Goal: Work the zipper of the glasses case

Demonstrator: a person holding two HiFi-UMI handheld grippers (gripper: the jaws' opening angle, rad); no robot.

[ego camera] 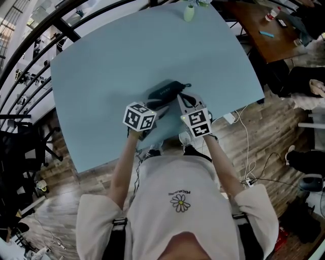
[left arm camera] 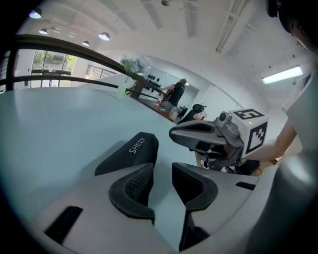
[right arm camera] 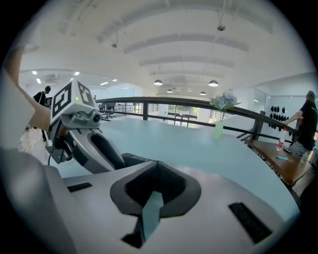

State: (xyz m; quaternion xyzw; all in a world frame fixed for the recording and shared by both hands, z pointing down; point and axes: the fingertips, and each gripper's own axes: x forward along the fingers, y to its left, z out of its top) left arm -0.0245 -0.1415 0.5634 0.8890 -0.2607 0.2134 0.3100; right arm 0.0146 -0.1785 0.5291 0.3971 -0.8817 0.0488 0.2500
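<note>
Head view, writing: the black case is showing a pale mark, and the shirt a daisy print with letters; both are too small to read.
Head view, surroundings: the case is lying on the blue tabletop, toward its near edge; a pale vase is standing at the far edge.
Head view, grippers: the left gripper and right gripper are pointing at the case's near side; contact cannot be told here.
Left gripper view, writing: the case is reading "SHERY" in white.
Left gripper view, surroundings: the right gripper is hanging at the right above the tabletop; the vase is standing far back.
Left gripper view, gripper: the left gripper is holding its jaws apart, with bare tabletop between them; the case is lying just beyond one jaw's tip, not between the jaws.
Right gripper view, writing: the case is showing white letters, cut off by the jaws and unreadable.
Right gripper view, surroundings: the left gripper is crossing in front of the case; the vase is standing by a dark railing.
Right gripper view, gripper: the right gripper is keeping its jaw tips together, gripping nothing.
</note>
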